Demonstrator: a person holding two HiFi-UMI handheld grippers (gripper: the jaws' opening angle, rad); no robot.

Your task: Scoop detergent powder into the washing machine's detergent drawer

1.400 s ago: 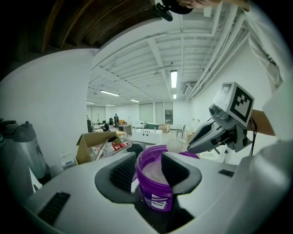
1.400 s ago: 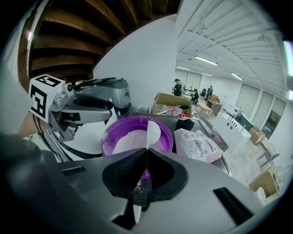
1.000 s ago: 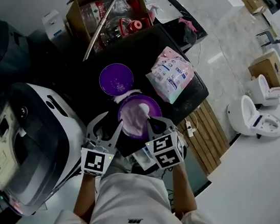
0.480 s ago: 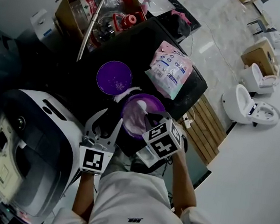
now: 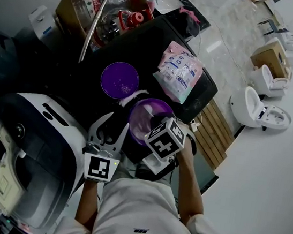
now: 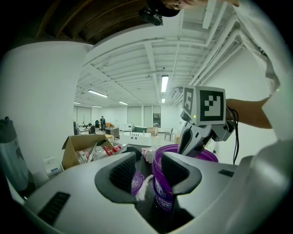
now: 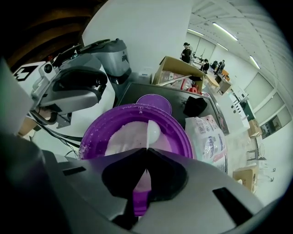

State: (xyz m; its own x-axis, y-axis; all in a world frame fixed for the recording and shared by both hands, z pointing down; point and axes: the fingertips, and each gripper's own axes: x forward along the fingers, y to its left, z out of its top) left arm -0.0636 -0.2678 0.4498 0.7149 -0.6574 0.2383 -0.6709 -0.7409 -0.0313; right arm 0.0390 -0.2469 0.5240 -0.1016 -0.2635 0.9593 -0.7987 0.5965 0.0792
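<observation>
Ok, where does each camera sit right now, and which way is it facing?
Head view: on the person's head, steeply down at the washing machine, left gripper, right gripper, forearms, shirt.
Left gripper view: on the left gripper, looking along its open jaws at the purple tub and right gripper.
Right gripper view: on the right gripper, looking down over jaws shut on the scoop into the tub.
All three share the tub.

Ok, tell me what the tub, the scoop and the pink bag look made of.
The tub: glossy purple plastic, likely; smooth moulded rim.
The scoop: thin whitish plastic, apparently; slightly translucent.
The bag: printed plastic film, probably; soft, crinkled, shiny.
</observation>
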